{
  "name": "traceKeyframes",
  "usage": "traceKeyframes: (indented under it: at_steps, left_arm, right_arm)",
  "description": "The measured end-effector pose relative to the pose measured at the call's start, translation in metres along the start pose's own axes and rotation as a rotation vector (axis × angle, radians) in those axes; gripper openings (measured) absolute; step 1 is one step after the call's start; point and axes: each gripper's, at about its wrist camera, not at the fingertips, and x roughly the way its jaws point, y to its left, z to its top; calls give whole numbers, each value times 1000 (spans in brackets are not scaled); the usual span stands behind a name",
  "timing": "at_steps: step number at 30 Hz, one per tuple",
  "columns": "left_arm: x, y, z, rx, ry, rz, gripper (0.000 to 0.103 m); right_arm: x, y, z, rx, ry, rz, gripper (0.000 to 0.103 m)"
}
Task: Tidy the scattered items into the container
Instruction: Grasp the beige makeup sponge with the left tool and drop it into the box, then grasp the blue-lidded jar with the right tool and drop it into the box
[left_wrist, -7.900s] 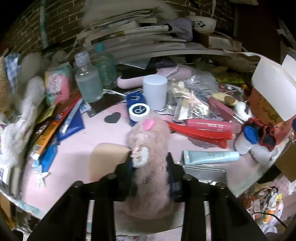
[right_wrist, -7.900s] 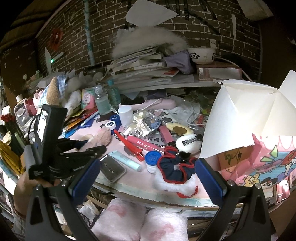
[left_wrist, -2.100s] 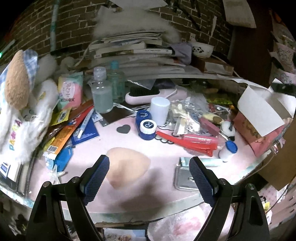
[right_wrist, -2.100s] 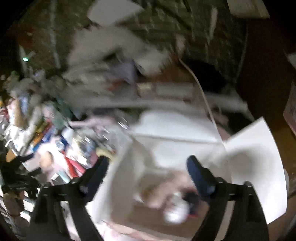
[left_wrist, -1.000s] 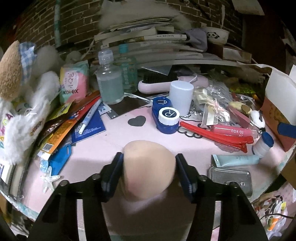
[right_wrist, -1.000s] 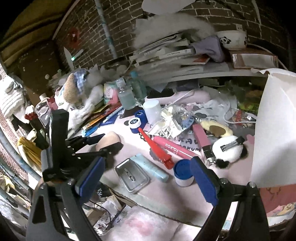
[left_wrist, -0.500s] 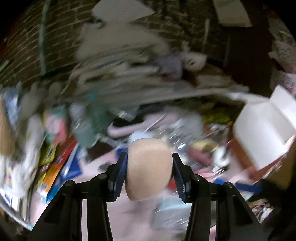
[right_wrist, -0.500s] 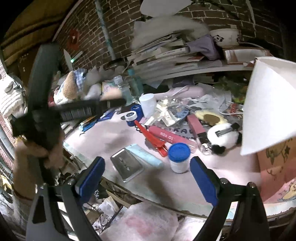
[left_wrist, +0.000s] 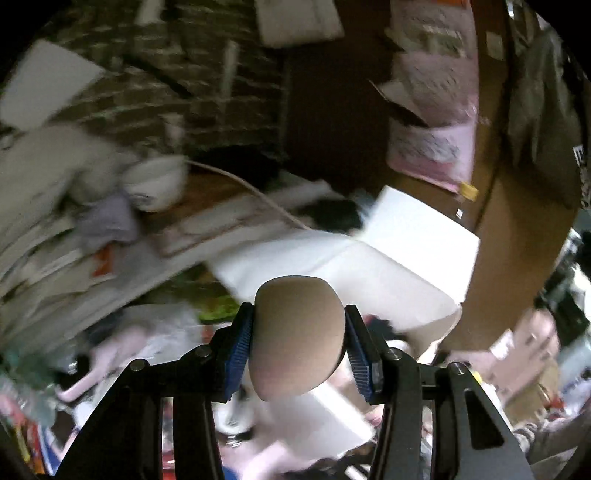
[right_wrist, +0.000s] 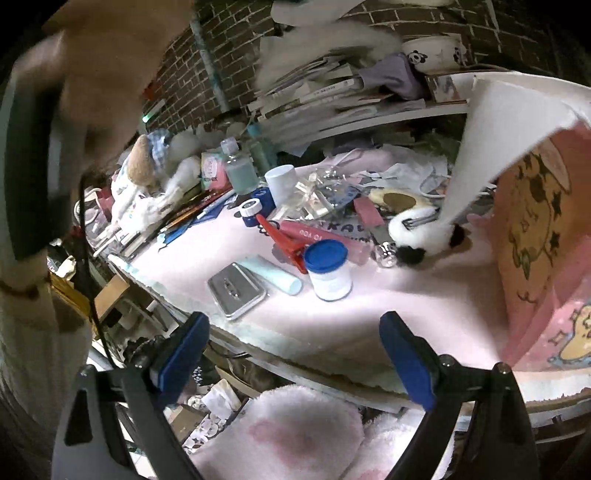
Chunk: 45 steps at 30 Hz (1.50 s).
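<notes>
Beige sponge (left_wrist: 297, 332) lifted off table, carried over white-flapped box (left_wrist: 388, 273).

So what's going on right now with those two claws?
Left gripper shut on beige sponge, over the white-flapped box. Right gripper open, empty. Nothing blocking.

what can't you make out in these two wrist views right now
- Left wrist view: motion blur smears the shelf and desk clutter; only the beige sponge clamped in the left gripper is sharp.
- Left wrist view: the inside of the white-flapped box is hidden by its flaps and the sponge.
- Right wrist view: a blurred hand covers the left edge.
- Right wrist view: the pink box is cut off by the frame edge; the right gripper is empty.
</notes>
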Motion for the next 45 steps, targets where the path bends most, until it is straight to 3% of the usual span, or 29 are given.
traceKeyframes:
  at_steps: [6, 7, 11, 17, 22, 30, 37, 45]
  left_arm:
    - [49, -7, 11, -32, 190, -18, 48]
    - [54, -6, 11, -46, 211, -22, 54]
    - [60, -2, 6, -65, 243, 16, 60]
    - [57, -9, 1, -29, 226, 26, 68]
    - [50, -9, 5, -33, 191, 53, 82]
    - [35, -1, 7, -53, 163, 89, 83]
    - [-21, 21, -18, -53, 79, 261, 83]
    - [-67, 81, -87, -185, 26, 432, 83]
  right_arm:
    - [-1, -5, -3, 20, 0, -1, 92]
    - [-1, -5, -3, 19, 0, -3, 92]
    - [-1, -5, -3, 20, -2, -5, 92]
    - [0, -6, -3, 27, -3, -9, 92]
    - [0, -7, -2, 28, -5, -14, 92]
    - [1, -7, 0, 26, -11, -18, 92]
    - [1, -8, -1, 28, -28, -32, 92]
    - [8, 0, -4, -4, -41, -61, 92]
